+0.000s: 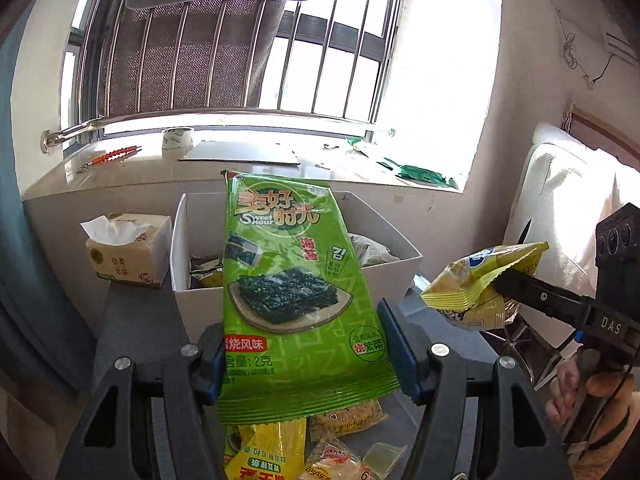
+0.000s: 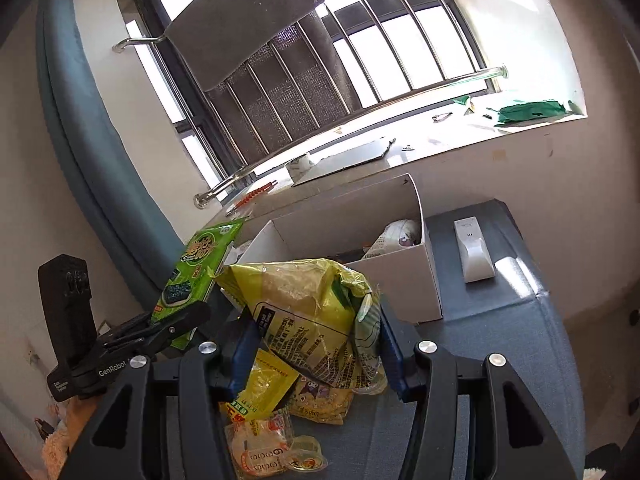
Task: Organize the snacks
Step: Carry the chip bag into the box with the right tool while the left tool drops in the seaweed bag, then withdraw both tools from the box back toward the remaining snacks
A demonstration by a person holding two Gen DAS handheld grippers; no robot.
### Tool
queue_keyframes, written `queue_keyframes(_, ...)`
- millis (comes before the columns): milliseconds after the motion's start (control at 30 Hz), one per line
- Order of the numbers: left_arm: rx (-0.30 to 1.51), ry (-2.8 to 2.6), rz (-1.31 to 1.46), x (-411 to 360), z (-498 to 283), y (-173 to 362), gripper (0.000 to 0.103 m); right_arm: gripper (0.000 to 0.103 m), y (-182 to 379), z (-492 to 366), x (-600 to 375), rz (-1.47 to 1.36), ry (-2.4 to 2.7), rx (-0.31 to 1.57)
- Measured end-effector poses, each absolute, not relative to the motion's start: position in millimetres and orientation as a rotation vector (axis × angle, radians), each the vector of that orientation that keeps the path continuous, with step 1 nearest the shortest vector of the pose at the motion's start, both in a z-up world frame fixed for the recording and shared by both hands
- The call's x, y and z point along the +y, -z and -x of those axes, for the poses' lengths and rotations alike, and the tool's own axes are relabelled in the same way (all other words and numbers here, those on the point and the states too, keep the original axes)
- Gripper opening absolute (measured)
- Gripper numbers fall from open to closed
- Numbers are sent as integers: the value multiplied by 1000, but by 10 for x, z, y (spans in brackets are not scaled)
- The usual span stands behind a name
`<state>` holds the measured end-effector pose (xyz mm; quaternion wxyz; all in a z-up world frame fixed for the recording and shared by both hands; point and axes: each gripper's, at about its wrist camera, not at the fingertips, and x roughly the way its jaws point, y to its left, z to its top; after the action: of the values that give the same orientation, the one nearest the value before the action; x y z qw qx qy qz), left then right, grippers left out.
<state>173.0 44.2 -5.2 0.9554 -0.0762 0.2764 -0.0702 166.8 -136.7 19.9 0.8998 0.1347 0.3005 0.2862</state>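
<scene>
A green seaweed pack [image 1: 296, 292] is clamped between the blue-padded fingers [image 1: 214, 364] of the left gripper [image 1: 308, 360] and held upright, its top edge raised in front of the white box [image 1: 394, 276]. In the right wrist view the same pack is seen from the side, pinched in the black left gripper [image 2: 176, 326].

A yellow bag [image 2: 312, 320] is gripped by the right gripper [image 2: 316, 356] — its crumpled body is squeezed between both pads [image 2: 246, 344], printed back turned to the camera. From the left wrist view this bag [image 1: 476, 280] is seen off the worktop, to the right of the box, with a hand [image 1: 592, 396] wrapped round the gripper handle.

Below the fingers, loose snacks [image 2: 272, 420] are scattered on the grey worktop [image 2: 500, 320] — yellow packets, a clear wrapped one and a small cup. The box stands beyond them, open-topped, with a few packets [image 1: 370, 250] already inside. A tissue pack [image 1: 128, 250] sits left of the box, a white device [image 2: 474, 250] to its right. A window sill [image 1: 256, 164] is seen behind.
</scene>
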Motion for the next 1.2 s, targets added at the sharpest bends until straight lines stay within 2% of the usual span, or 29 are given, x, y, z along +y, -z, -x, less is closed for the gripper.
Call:
queue_keyframes(200, 564, 134, 230, 774, -2396, -133, 69, 58, -518, -2369, -865, -174, -595, 596)
queue_keyframes(433, 626, 141, 288, 950, -3009, -27, 72, 59, -343, -3108, -614, -110, -507, 712)
queue_keyframes(467, 637, 135, 295, 970, -3056, -3, 78, 63, -314, -3158, -590, -107, -503, 722)
queue_keyframes(500, 663, 104, 300, 986, -3099, 40, 101, 75, -281, -3209, -564, -105, -504, 735)
queue_keyframes(567, 665, 73, 310, 1025, -3063, 76, 103, 98, -228, -3263, -540, -99, -488, 763)
queue_keyframes(600, 651, 72, 314, 1054, -3006, 80, 103, 102, -215, -3251, -566, -110, -463, 760)
queue_keyframes(867, 620, 60, 318, 1221, -2705, 14, 103, 103, -254, -3177, -746, -166, -411, 737)
queue_keyframes(1200, 640, 115, 164, 947, -2197, 1, 103, 103, -385, -2650, -889, -156, -516, 642)
